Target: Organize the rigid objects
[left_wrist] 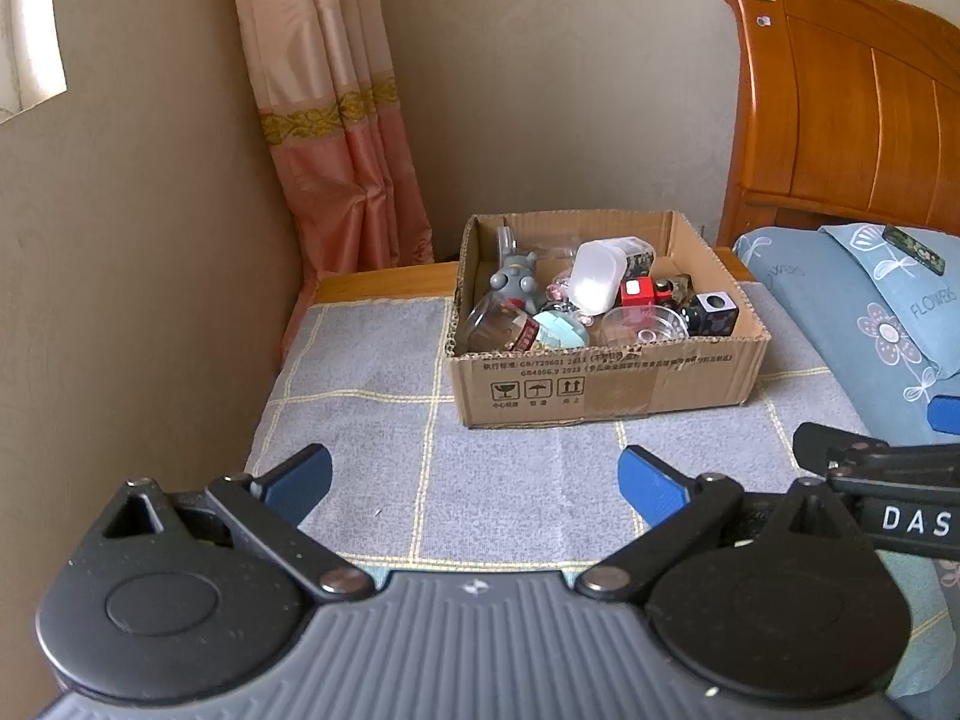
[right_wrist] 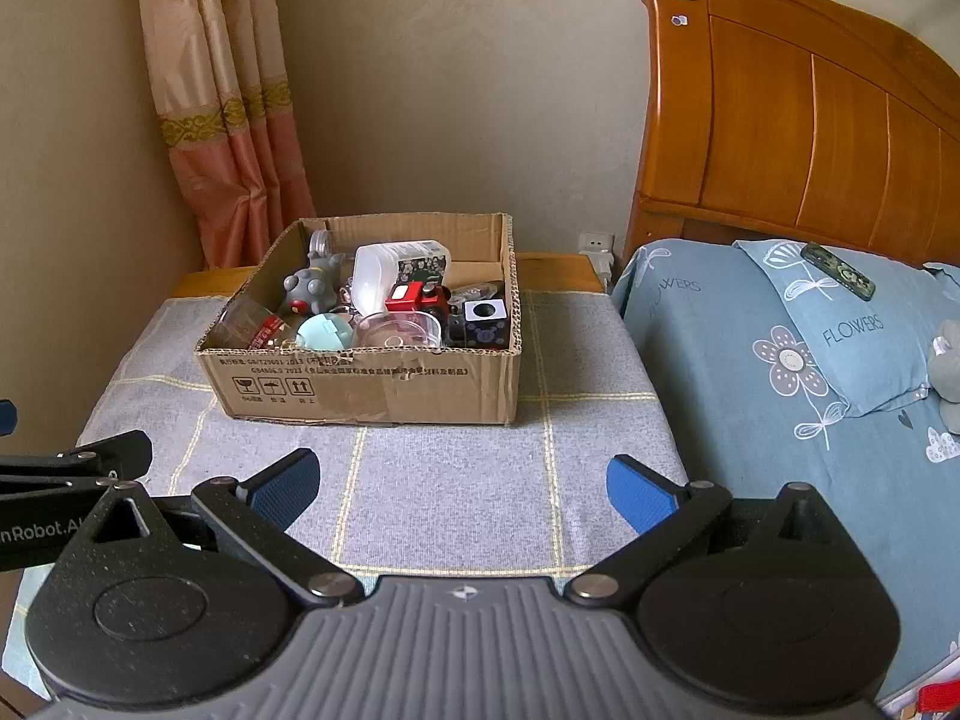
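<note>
Two grippers were held low over the grey checked cloth, side by side. The left gripper had its blue fingers spread wide with nothing between them. The right gripper was the same, wide apart and holding nothing.

All the small hard things sat in the cardboard box near the back of the cloth. Inside were a grey toy figure, a white tub, a red toy, a black cube, a pale green round thing and some clear plastic pieces. They were jumbled together, some leaning on others. A dark flat thing lay on the blue pillow on the bed, well away from the box.

This could fit two stages. The things may have been waiting in the box to be taken out and sorted, or they may have been put in there and the job was nearly over. The pictures did not settle which. Both grippers were well short of the box, so any reach into it would have needed care, because the things were packed close.
</note>
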Action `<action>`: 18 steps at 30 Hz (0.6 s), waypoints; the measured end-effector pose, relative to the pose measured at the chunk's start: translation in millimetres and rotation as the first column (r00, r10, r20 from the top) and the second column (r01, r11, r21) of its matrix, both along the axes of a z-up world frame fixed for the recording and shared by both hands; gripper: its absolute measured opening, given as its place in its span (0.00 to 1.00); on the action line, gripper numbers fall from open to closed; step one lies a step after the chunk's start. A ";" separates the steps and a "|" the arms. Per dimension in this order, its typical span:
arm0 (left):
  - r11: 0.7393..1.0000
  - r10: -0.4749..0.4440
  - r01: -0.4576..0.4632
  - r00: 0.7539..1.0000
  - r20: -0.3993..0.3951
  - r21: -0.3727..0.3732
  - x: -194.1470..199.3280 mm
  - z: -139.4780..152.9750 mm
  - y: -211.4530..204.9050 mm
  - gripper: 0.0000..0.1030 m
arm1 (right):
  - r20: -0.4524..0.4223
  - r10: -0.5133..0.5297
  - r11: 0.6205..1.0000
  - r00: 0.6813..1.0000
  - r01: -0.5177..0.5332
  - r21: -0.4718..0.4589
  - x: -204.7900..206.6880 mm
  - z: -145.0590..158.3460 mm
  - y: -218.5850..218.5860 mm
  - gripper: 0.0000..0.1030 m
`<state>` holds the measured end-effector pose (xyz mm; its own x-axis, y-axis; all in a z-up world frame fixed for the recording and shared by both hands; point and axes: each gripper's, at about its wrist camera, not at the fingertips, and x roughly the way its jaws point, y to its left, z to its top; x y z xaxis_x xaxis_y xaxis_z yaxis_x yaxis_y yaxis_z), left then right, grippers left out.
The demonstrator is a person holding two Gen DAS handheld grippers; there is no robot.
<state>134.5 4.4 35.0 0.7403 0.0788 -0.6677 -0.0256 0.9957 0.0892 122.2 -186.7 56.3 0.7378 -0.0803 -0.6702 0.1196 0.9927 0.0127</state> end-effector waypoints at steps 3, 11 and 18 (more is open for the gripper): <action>1.000 0.003 -0.003 1.000 0.001 0.000 -0.3 -0.1 0.4 0.98 | 0.000 -0.002 1.000 1.000 0.002 0.002 0.0 0.1 0.5 1.00; 1.000 0.006 -0.006 1.000 0.001 0.001 -0.4 -0.3 0.7 0.98 | -0.002 0.001 1.000 1.000 -0.001 0.002 0.1 0.9 1.3 1.00; 1.000 0.007 -0.007 1.000 -0.001 0.000 0.0 -1.6 2.0 0.98 | -0.002 0.002 1.000 1.000 -0.002 0.001 0.0 0.9 1.1 1.00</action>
<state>134.5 6.5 33.4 0.7393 0.0838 -0.6681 -0.0327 0.9955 0.0887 122.2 -185.6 57.2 0.7364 -0.0784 -0.6720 0.1178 0.9929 0.0133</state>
